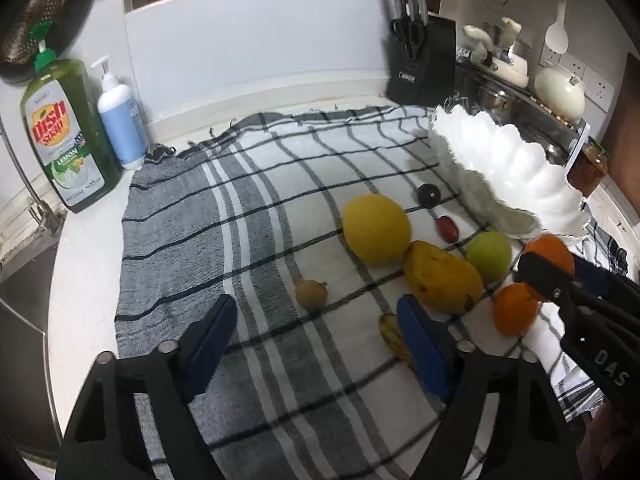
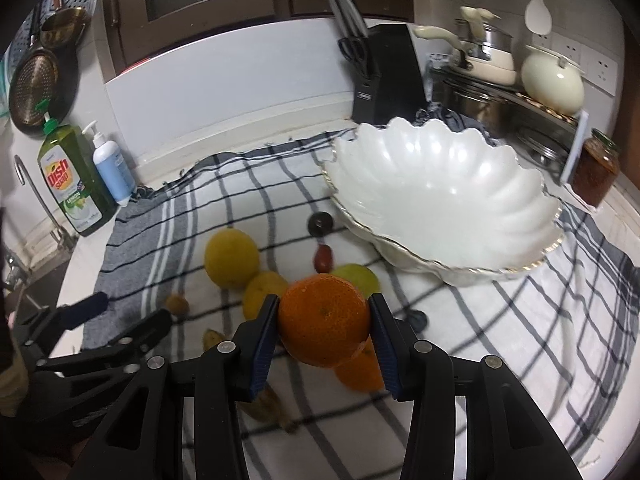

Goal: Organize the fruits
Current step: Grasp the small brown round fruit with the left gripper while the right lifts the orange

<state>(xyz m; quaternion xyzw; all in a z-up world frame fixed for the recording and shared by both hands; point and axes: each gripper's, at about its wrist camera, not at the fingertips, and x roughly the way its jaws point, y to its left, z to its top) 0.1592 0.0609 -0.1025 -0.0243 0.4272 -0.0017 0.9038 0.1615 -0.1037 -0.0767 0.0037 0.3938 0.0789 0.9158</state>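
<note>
My right gripper [image 2: 324, 305] is shut on an orange [image 2: 324, 322], held above the checked cloth [image 2: 500, 320]; the left wrist view shows that orange [image 1: 550, 250] at the right. A second orange [image 2: 360, 370] lies on the cloth just beneath. The scalloped white bowl [image 2: 440, 184] stands beyond, with nothing in it. My left gripper [image 1: 318, 344] is open over the cloth, nothing between its fingers. A small brownish fruit [image 1: 312, 294] lies just ahead of it. A big yellow fruit [image 1: 376, 228], a mango [image 1: 442, 276], a green apple [image 1: 489, 256] and a banana [image 1: 390, 334] lie close together.
A dark round fruit [image 1: 429, 195] and a small red one [image 1: 447, 228] lie near the bowl's foot. Dish soap [image 1: 66, 136] and a pump bottle [image 1: 120, 120] stand at the back left, a knife block [image 1: 424, 64] at the back, and a jar [image 2: 596, 172] and pots on the right.
</note>
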